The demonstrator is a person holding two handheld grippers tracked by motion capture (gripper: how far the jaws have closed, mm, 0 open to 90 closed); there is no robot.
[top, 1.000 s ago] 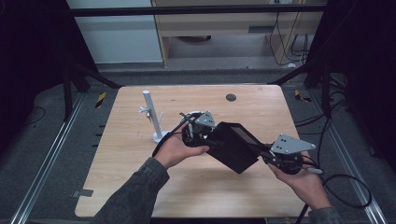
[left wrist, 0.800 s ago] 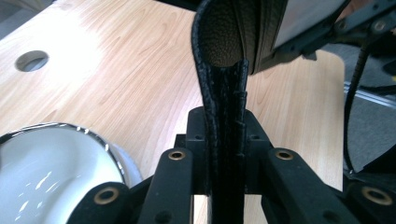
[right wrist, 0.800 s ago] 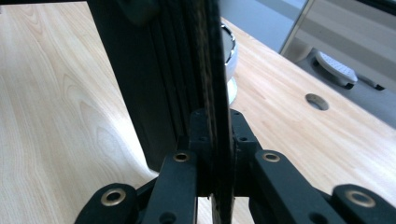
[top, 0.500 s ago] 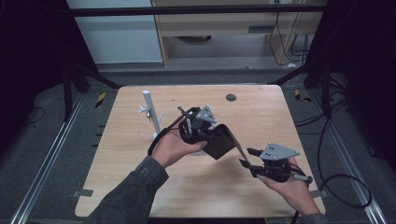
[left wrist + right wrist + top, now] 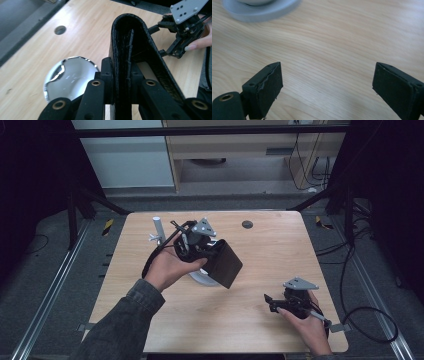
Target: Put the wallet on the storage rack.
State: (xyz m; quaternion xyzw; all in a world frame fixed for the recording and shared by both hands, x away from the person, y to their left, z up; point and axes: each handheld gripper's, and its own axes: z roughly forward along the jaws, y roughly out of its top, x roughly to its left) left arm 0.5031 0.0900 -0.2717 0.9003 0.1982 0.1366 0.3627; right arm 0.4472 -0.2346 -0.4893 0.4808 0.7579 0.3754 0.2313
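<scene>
You've got 2 grippers: left gripper (image 5: 212,251), right gripper (image 5: 272,303). 2 hands: left hand (image 5: 167,267), right hand (image 5: 307,327). 1 black wallet (image 5: 225,263), folded. 1 white round base (image 5: 202,278) w/ 1 white post (image 5: 156,227). 1 shiny round disc (image 5: 70,76). 1 dark round hole (image 5: 247,224) in desk (image 5: 280,250). 1 desk total.

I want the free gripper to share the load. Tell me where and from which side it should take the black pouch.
Take the black pouch by its lower right edge, which hangs clear above the table, coming in from the right gripper's side with jaws wide, as they stand now. The left gripper already pinches the opposite edge; the pouch looks thin and flat, so an edge pinch probably suits it.
</scene>
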